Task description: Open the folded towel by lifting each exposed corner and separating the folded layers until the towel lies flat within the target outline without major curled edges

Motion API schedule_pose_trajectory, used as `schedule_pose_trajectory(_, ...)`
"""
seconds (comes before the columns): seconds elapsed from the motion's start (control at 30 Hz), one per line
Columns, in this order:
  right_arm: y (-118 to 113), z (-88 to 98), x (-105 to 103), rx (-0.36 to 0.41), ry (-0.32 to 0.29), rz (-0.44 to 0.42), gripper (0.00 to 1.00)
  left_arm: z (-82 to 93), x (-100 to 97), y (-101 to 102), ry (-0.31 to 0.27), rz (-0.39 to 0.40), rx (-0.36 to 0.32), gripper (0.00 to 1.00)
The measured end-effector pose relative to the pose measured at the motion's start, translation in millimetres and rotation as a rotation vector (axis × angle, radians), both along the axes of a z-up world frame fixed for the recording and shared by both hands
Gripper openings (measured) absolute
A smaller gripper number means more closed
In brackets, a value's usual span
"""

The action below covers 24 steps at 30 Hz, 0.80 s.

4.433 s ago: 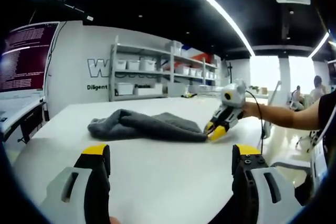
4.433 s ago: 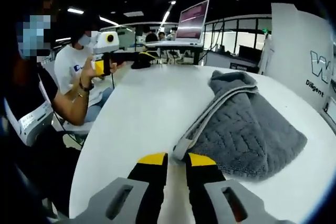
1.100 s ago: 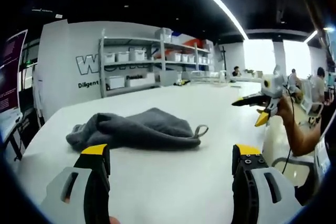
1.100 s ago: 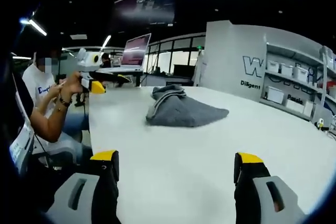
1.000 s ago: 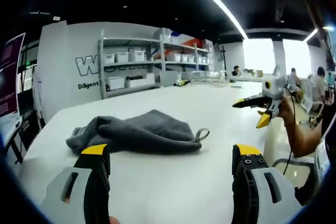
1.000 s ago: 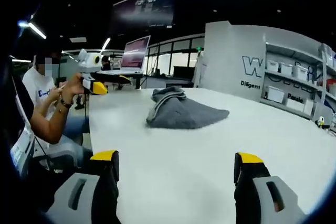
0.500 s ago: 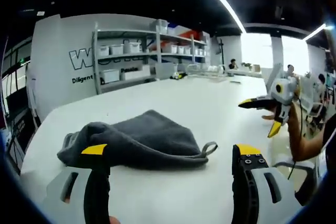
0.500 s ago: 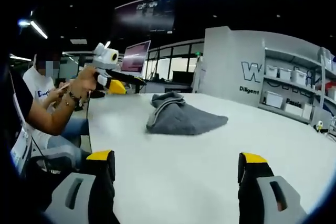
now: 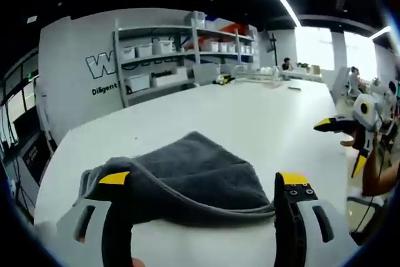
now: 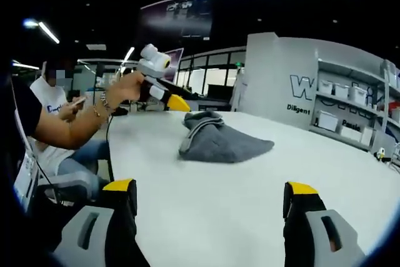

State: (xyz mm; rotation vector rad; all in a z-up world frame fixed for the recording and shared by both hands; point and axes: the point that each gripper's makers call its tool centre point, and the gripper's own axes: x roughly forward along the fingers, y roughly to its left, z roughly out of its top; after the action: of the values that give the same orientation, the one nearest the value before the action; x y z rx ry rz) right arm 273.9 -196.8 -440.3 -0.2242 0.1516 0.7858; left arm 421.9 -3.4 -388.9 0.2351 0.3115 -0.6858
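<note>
we see the grey towel point(image 9: 187, 176) lying bunched and folded on the white bench point(image 9: 250, 110), its layers not yet opened. in the left gripper view, our left gripper point(image 9: 203, 182) has its yellow-tipped jaws wide apart, one on each side of the towel's near edge, and they hold nothing; whether they touch the cloth we cannot tell. a pale hemmed border runs along that near edge of the towel and ends in a small loop close to the jaw at the right of this view. beyond the towel, at the far end of the bench, stands a shelving unit point(image 9: 181, 51) with white bins, against a wall with dark lettering.

in the right gripper view, our right gripper point(image 10: 209, 192) sits well back from the towel point(image 10: 225, 139), jaws wide apart and empty over bare bench point(image 10: 219, 198). there the left gripper point(image 10: 175, 103) hangs just beside the towel's end, held in a hand point(image 10: 122, 89). in the left gripper view the right gripper point(image 9: 347, 145) shows well off to the towel's side, its jaws parted.
</note>
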Motion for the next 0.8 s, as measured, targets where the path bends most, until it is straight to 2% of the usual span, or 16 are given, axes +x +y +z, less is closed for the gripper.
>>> schedule_pose_trajectory(0.3,0.9,3.9,-3.6,-0.009,-0.020,-0.005,0.99,1.6,39.7,15.0,-0.018,0.132,0.076,0.83)
schedule_pose_trajectory(0.5,0.0,5.7,-4.2,-0.010,-0.022,-0.002,0.99,0.4,69.4,21.5,-0.031,0.201,0.171,0.77)
schedule_pose_trajectory(0.53,-0.1,5.9,-4.1,-0.011,-0.022,-0.002,0.99,0.9,72.5,21.9,-0.040,0.208,0.178,0.75)
schedule_pose_trajectory(0.63,0.2,7.0,-4.0,0.001,-0.019,-0.001,0.99,1.1,81.6,17.2,-0.072,0.198,0.201,0.61)
schedule_pose_trajectory(0.7,0.3,8.0,-3.4,0.006,-0.017,0.001,0.98,-3.7,87.4,14.5,-0.058,0.192,0.209,0.59)
schedule_pose_trajectory(0.8,1.2,6.9,-4.9,-0.004,-0.017,0.004,0.98,-15.0,98.6,22.2,-0.034,0.228,0.296,0.61)
